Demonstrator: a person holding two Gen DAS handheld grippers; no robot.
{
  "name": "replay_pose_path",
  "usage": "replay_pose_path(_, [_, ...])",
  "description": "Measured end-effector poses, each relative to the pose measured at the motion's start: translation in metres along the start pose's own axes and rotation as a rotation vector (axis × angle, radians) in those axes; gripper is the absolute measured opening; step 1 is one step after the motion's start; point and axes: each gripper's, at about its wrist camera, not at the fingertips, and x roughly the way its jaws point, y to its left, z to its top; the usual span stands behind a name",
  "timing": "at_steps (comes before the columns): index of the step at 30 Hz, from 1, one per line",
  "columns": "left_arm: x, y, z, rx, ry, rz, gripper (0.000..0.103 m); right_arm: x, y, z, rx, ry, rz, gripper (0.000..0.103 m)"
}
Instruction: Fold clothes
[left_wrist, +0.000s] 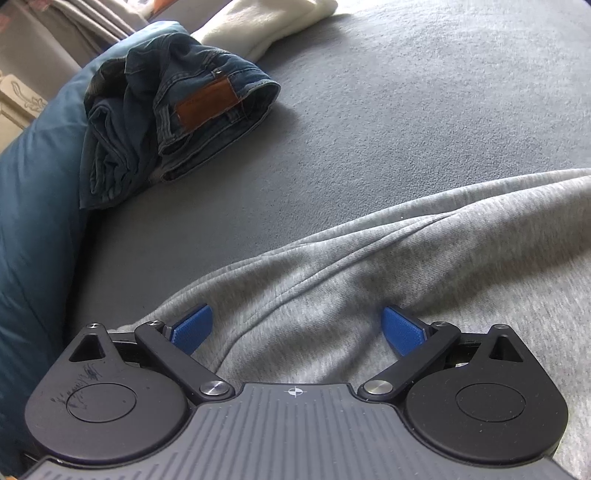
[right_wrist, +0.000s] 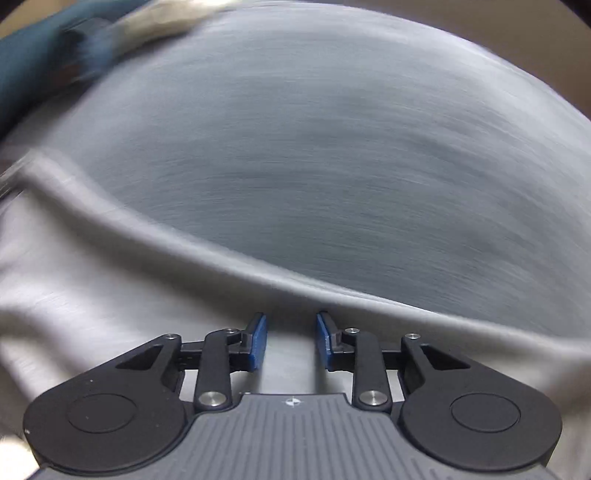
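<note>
Grey blanket (left_wrist: 369, 129) covers the bed in the left wrist view. On it lies a light grey sweatshirt (left_wrist: 406, 266), near the camera, its long edge running from near left up to far right. The left gripper (left_wrist: 297, 328) sits over it with blue pads wide apart. Folded jeans (left_wrist: 177, 110) lie far left beside a blue pillow (left_wrist: 37, 184).

In the blurry right wrist view, the right gripper (right_wrist: 291, 341) hangs over the same sweatshirt, pads partly apart, holding nothing.
</note>
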Motion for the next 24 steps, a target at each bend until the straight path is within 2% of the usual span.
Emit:
replay_pose_path(4, [0.001, 0.002, -0.001, -0.033, 0.000, -0.010, 0.101, -0.029, -0.119, -0.030, 0.437, 0.058, -0.371, 0.033])
replay_pose_path(7, [-0.002, 0.005, -0.002, -0.047, -0.006, -0.023, 0.101, -0.081, -0.170, -0.083, 0.797, -0.012, -0.413, 0.036])
replay_pose_path(9, [-0.005, 0.007, -0.003, -0.051, -0.009, -0.031, 0.100, -0.108, -0.174, -0.123, 0.983, -0.079, -0.357, 0.045])
replay_pose_path(14, [-0.024, 0.010, -0.003, -0.044, -0.031, -0.033, 0.099, -0.129, -0.152, -0.210, 1.321, -0.126, -0.200, 0.048])
replay_pose_path(21, [-0.069, 0.010, -0.008, -0.051, -0.106, -0.037, 0.098, -0.099, -0.152, -0.244, 1.531, -0.211, -0.066, 0.048])
replay_pose_path(23, [-0.087, 0.004, -0.014, -0.060, -0.119, -0.102, 0.098, -0.090, -0.152, -0.254, 1.590, -0.235, -0.026, 0.048])
replay_pose_path(24, [-0.097, -0.001, -0.018, -0.048, -0.126, -0.160, 0.098, -0.086, -0.152, -0.258, 1.614, -0.247, -0.009, 0.047])
